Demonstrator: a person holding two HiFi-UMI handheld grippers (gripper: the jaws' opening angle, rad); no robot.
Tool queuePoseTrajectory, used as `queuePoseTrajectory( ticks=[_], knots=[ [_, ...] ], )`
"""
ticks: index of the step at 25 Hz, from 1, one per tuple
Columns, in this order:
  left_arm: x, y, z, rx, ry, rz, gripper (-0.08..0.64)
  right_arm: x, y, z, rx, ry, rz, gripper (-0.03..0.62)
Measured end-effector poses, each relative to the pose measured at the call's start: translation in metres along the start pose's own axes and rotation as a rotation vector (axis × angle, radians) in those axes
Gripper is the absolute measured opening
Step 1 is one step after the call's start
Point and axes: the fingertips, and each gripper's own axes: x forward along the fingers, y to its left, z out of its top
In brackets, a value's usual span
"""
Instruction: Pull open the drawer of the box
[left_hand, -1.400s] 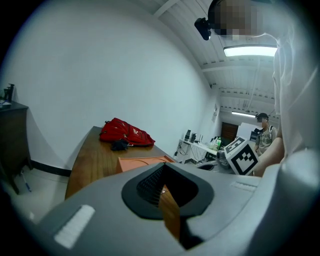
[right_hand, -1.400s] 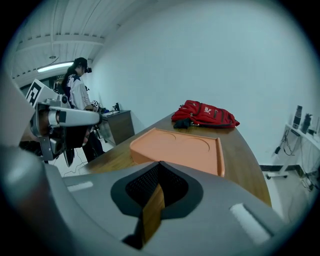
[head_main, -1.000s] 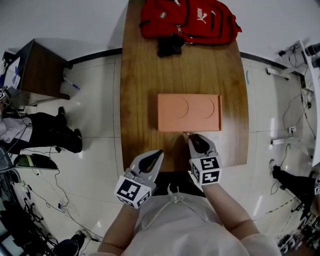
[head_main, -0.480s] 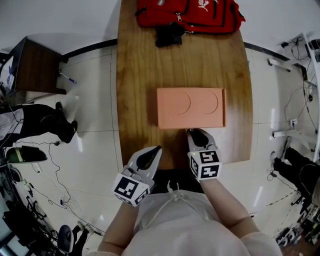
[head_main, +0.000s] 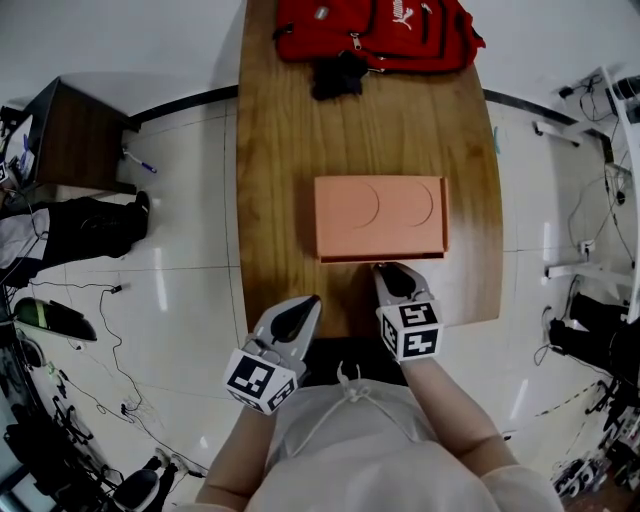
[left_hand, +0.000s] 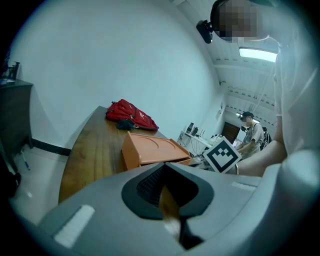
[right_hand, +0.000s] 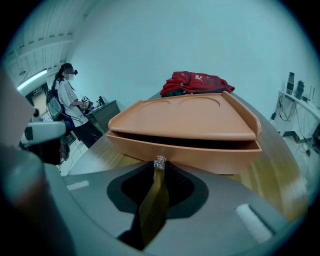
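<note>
An orange box (head_main: 380, 215) lies in the middle of the wooden table (head_main: 280, 150). Its drawer (right_hand: 200, 157) stands out a little from the front, with a dark gap under the lid. My right gripper (head_main: 380, 270) is at the drawer's front. Its jaws are closing, and the small silver knob (right_hand: 159, 162) is pinched between their tips. My left gripper (head_main: 312, 299) hovers shut and empty over the table's near edge, left of the right one and short of the box (left_hand: 150, 150).
A red backpack (head_main: 375, 30) and a black item (head_main: 338, 75) lie at the table's far end. A dark side table (head_main: 75, 135) stands on the floor to the left. Cables trail over the floor on both sides. A person stands in the room (right_hand: 67, 102).
The right gripper reached the box's front and took the knob. The drawer has since slid out slightly toward me, showing a dark gap. The left gripper has barely moved.
</note>
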Motion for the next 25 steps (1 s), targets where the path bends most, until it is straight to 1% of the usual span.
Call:
queuePoseTrajectory(
  ticks=[7,11,17,25],
  knots=[
    [-0.007,-0.016,-0.003,0.021,-0.029,-0.003,0.005,-0.019,0.011,-0.029,-0.018,0.026,0.013,0.074],
    [-0.008,-0.033,-0.005,0.067,-0.037,-0.024,0.005,-0.028,0.016,-0.042,-0.015,0.041,0.031,0.074],
    [-0.008,-0.046,-0.010,0.122,-0.035,-0.017,0.005,-0.041,0.020,-0.053,0.006,0.048,0.060,0.074],
    [-0.013,-0.049,-0.014,0.141,-0.038,0.001,0.005,-0.057,0.030,-0.085,-0.010,0.086,0.081,0.072]
  ],
)
